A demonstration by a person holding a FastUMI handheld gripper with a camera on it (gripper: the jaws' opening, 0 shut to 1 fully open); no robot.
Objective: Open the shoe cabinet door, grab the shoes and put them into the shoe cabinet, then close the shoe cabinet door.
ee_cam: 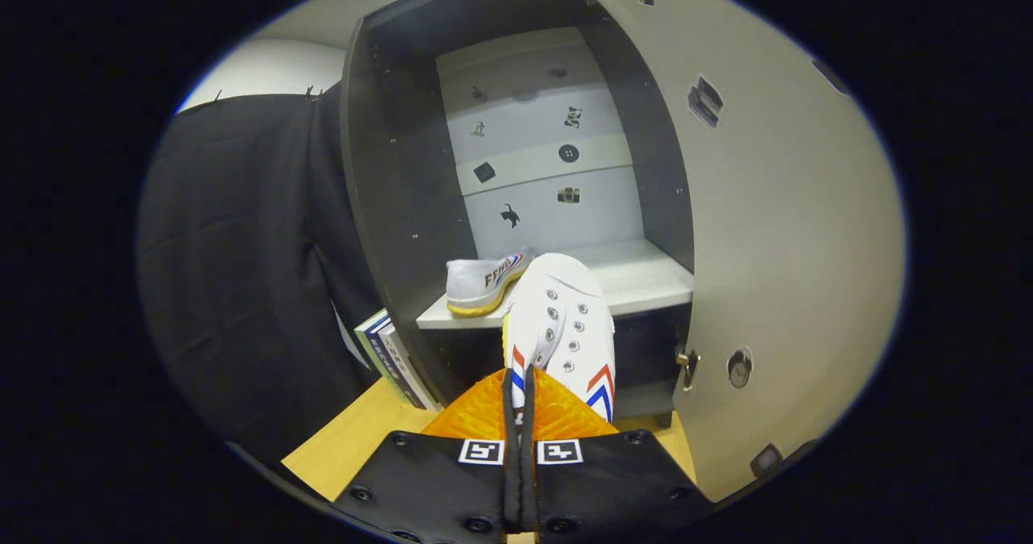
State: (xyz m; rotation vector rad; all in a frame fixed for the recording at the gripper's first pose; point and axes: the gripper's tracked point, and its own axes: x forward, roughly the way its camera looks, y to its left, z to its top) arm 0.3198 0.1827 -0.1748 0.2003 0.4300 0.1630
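Observation:
My gripper point(517, 384) is shut on a white shoe point(565, 318) with red and blue chevrons, and the fingers pinch its near rim. The shoe points away from me, its toe over the front edge of the cabinet's pale shelf point(646, 282). A second matching white shoe point(484, 282) lies on that shelf to the left, its sole edge facing out. The dark shoe cabinet point(395, 205) stands open, with its grey door point(775, 229) swung out to the right of the fingers.
Some books point(395, 358) lean against the cabinet's left side on a wooden tabletop point(355, 439). Black cloth point(242, 245) hangs to the left. The cabinet's back panel point(549, 165) carries small stickers. A latch point(687, 364) sits on the door's inner edge.

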